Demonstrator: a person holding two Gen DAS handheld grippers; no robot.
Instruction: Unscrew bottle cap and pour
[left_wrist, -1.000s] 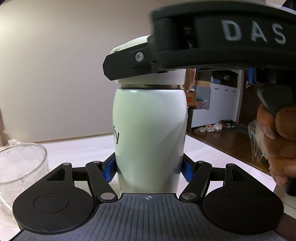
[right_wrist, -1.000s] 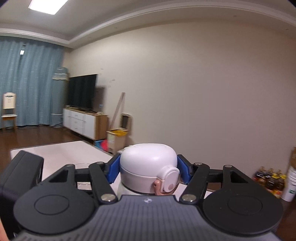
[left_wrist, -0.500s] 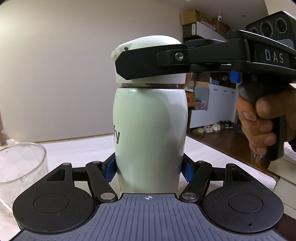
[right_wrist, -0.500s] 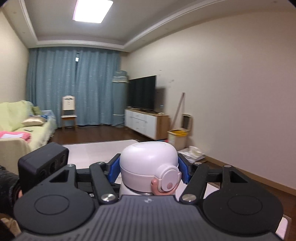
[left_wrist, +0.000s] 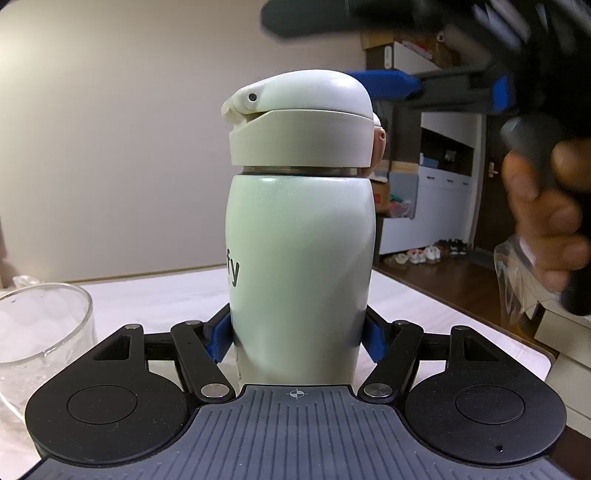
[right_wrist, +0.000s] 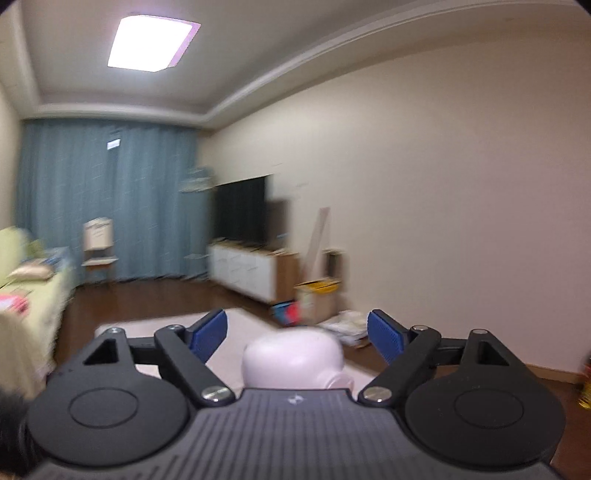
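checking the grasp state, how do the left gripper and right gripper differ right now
The left gripper is shut on the bottle, blue pads pressed to its lower body; the right gripper is open, pads clear of the cap. The left sits low at table level; the right is above the cap and motion-blurred. Both have black linkages and blue pads.

The pale green bottle (left_wrist: 301, 266) looks smooth, satin-glossy metal with a bare steel neck ring; its white domed cap (left_wrist: 301, 118) is matt plastic, beside a clear glass cup (left_wrist: 40, 325) on a matt white tabletop (left_wrist: 166, 295)
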